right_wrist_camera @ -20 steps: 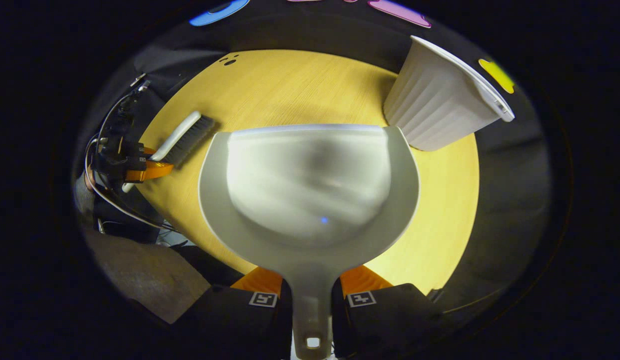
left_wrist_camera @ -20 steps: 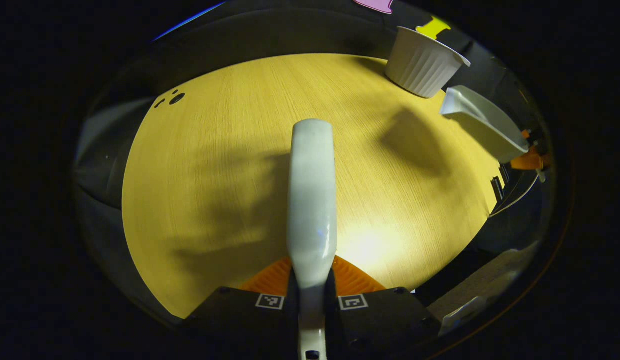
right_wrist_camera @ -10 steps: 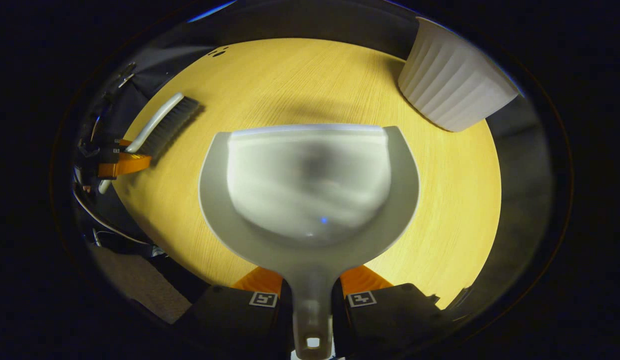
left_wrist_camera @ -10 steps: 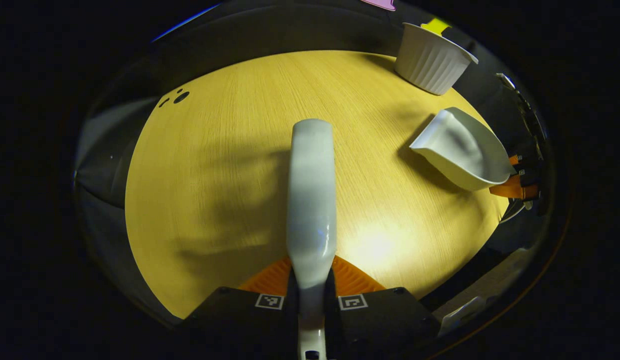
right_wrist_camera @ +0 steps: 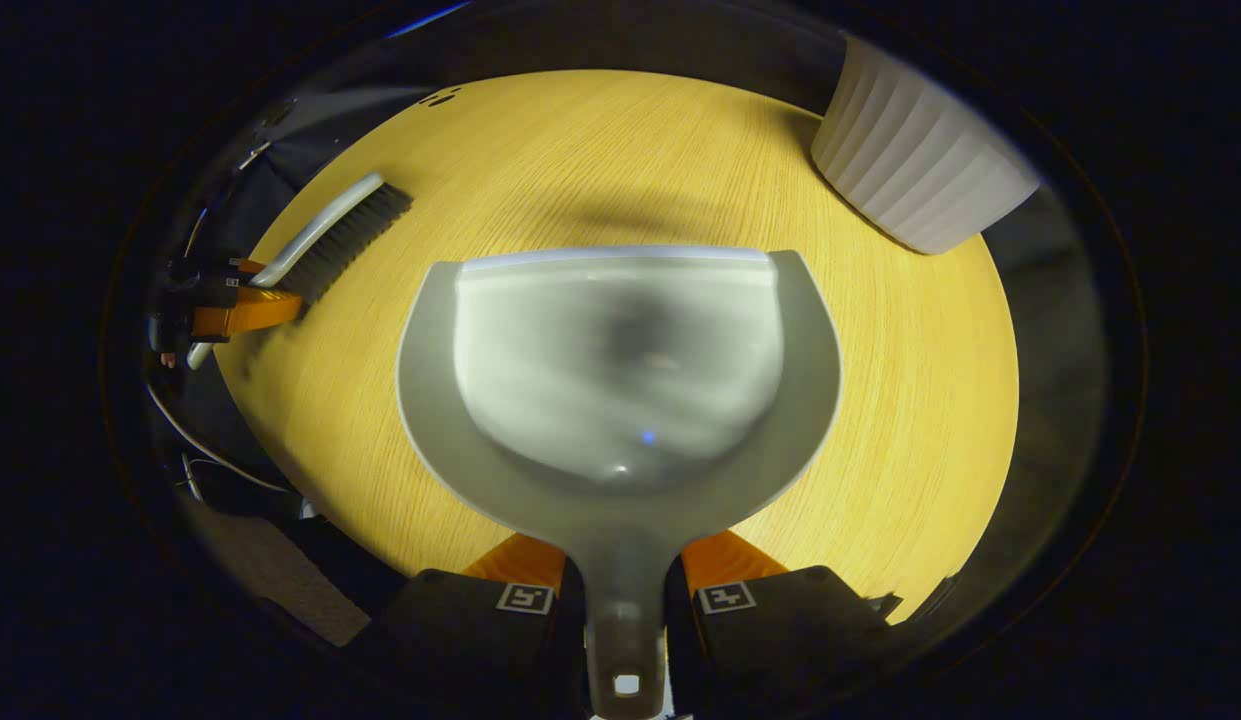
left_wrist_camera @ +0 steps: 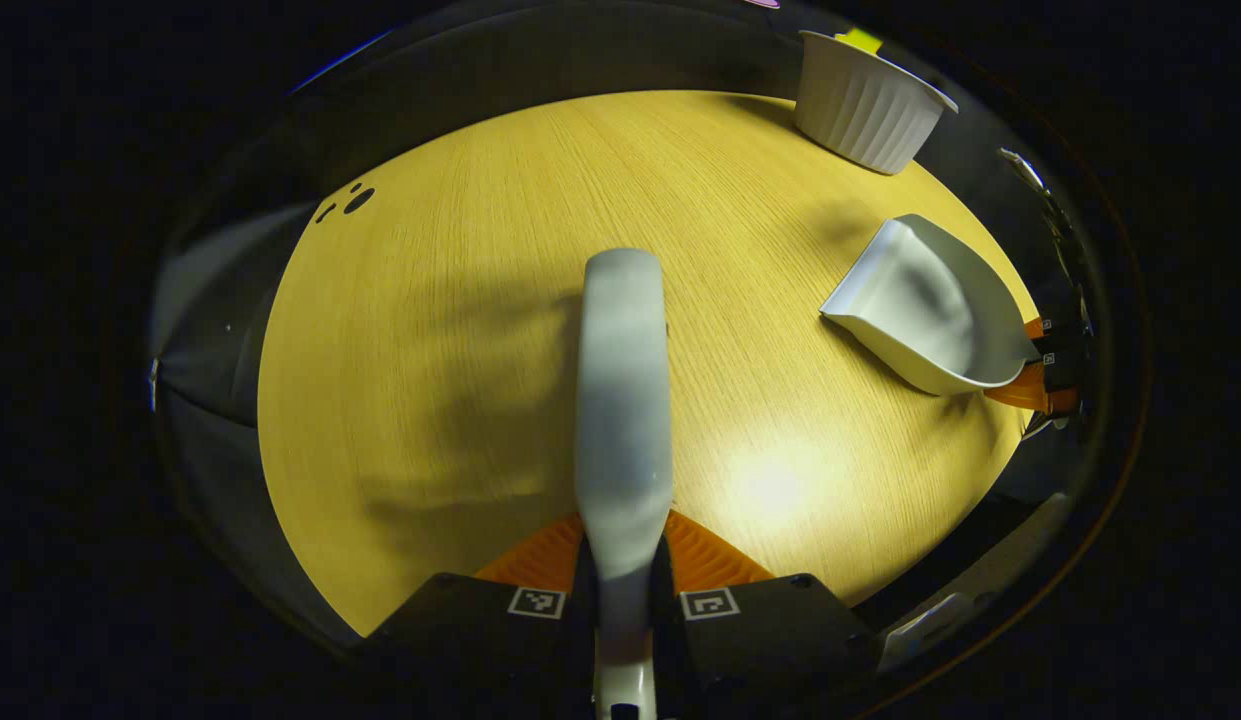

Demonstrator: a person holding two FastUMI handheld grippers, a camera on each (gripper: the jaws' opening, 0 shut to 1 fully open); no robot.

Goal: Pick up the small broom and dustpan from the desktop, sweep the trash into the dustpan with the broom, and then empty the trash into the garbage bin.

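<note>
Left claw [left_wrist_camera: 622,590] gripped the broom [left_wrist_camera: 623,400], right claw [right_wrist_camera: 623,600] the dustpan [right_wrist_camera: 620,380]; near the bin [right_wrist_camera: 915,170], a swing risked toppling it.

We record a round table [left_wrist_camera: 460,330] with a pale yellow wood-grain top, the grain running in fine, straight lines. A bright patch of light [left_wrist_camera: 770,485] falls on its near side in the left gripper view, and soft, broad shadows [left_wrist_camera: 460,400] lie across the middle. Near the far edge we note three small dark marks [left_wrist_camera: 348,198] set close together; what they are we cannot tell. Dark cloth [left_wrist_camera: 580,50] hangs behind the table as the wall. Below the table's edge in the right gripper view we see a grey-brown floor [right_wrist_camera: 270,575] and thin cables [right_wrist_camera: 195,450] trailing beside it.
</note>
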